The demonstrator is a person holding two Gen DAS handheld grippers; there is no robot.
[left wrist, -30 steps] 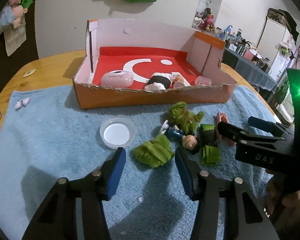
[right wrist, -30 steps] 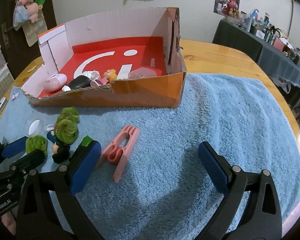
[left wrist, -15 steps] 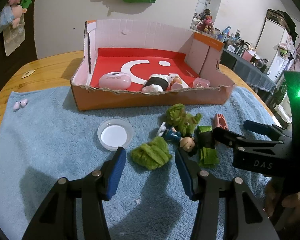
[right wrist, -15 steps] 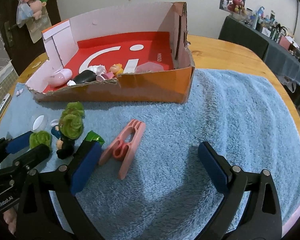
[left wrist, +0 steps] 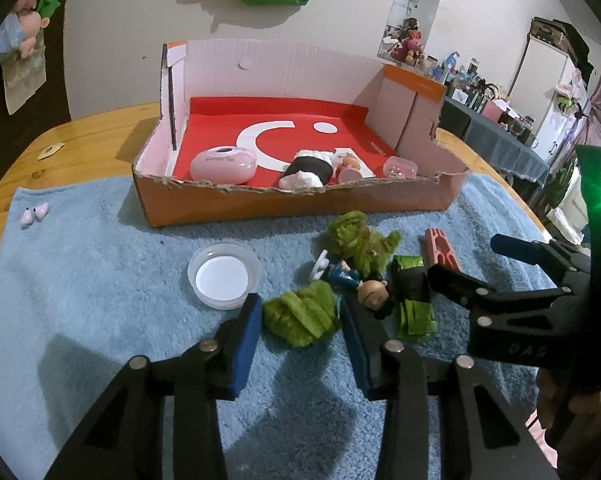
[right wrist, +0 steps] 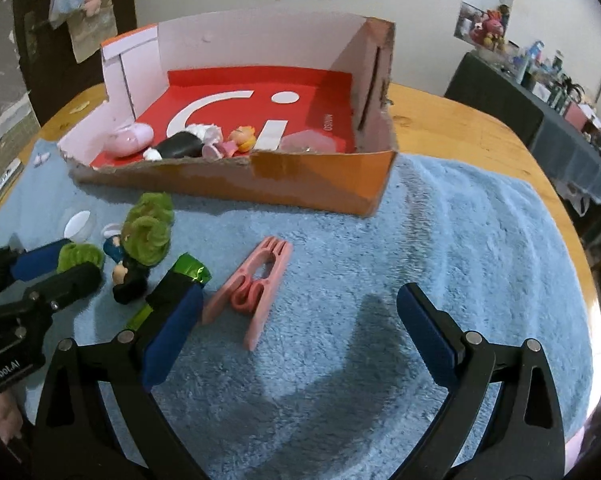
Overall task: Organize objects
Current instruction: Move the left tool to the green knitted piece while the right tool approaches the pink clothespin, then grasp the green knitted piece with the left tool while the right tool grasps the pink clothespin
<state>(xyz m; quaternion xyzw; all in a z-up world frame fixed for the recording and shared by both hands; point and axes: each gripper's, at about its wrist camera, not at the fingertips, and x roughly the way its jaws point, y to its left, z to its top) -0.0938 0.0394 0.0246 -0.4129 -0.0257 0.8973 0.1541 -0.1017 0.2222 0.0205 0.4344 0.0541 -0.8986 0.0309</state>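
Observation:
An orange cardboard box (left wrist: 300, 208) with a red floor stands at the back of the blue towel (left wrist: 80, 300) and holds a pink case (left wrist: 224, 165), a black-and-white roll and small toys. My left gripper (left wrist: 298, 336) is open, its jaws on either side of a green fuzzy clump (left wrist: 300, 314). A small figure (left wrist: 364, 286), a second green clump (left wrist: 360, 240) and a green packet (left wrist: 414, 300) lie just right of it. My right gripper (right wrist: 296, 336) is open and empty above the towel, just behind a pink clothes peg (right wrist: 256, 284).
A clear round lid (left wrist: 223, 275) lies left of the clump. Two tiny pink pieces (left wrist: 34, 214) sit at the towel's left edge. The wooden table (right wrist: 460, 128) extends past the towel. Bare towel fills the right half in the right wrist view (right wrist: 460, 260).
My left gripper has moved forward so the green clump now sits between its jaws. My right gripper has moved closer to the pink peg and the box.

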